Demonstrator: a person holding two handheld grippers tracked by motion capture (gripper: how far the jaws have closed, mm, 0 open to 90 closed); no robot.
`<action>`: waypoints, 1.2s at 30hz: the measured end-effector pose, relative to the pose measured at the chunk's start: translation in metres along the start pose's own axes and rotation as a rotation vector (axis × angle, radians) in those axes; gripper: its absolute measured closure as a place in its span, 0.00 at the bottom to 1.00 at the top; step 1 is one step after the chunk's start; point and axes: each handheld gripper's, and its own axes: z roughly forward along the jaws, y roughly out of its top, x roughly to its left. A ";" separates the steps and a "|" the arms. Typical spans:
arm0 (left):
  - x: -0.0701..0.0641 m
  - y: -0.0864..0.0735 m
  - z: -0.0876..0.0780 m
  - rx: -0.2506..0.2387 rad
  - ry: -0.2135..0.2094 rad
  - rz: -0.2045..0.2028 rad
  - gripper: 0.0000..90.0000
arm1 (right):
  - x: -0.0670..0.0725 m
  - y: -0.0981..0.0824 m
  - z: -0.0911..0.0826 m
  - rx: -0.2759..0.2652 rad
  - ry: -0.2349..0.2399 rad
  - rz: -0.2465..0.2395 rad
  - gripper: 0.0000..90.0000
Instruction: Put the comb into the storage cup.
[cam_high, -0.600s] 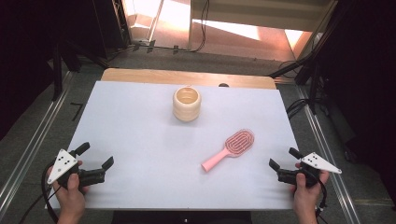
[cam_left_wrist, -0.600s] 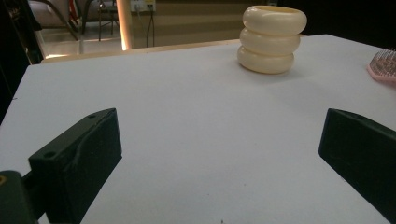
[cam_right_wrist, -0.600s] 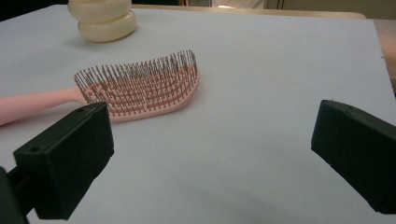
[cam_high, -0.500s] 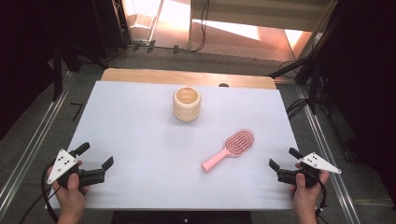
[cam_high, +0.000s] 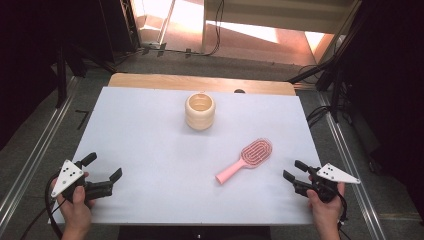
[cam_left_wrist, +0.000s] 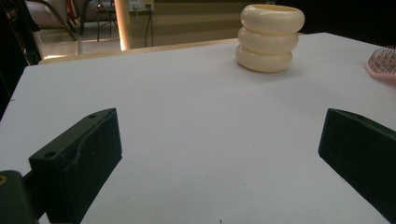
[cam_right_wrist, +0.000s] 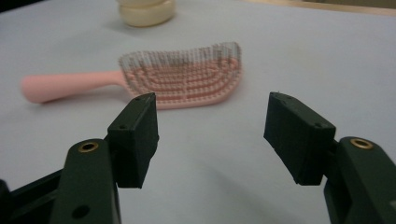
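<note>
On the white tabletop (cam_high: 150, 130), a pink plastic hairbrush (cam_high: 245, 160) lies flat just ahead of the right gripper (cam_high: 295, 176), whose jaws gape with nothing between them, while the left gripper (cam_high: 102, 172) rests released near the front left corner, well apart from a cream ribbed ceramic pot (cam_high: 200, 111).

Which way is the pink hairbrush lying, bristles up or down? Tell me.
Bristles up. In the right gripper view the hairbrush lies flat on the table, its bristles standing upward from the pink head.
</note>
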 end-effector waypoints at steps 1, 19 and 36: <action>0.000 0.000 0.000 0.000 0.000 0.000 0.00 | 0.000 0.000 0.000 0.000 0.000 0.000 0.37; -0.012 0.005 0.003 0.026 -0.058 0.037 0.00 | 0.060 0.019 0.040 0.143 0.195 -0.195 0.98; -0.048 0.021 0.011 0.029 -0.170 0.101 0.00 | 0.082 0.033 0.104 0.255 0.271 -0.212 0.98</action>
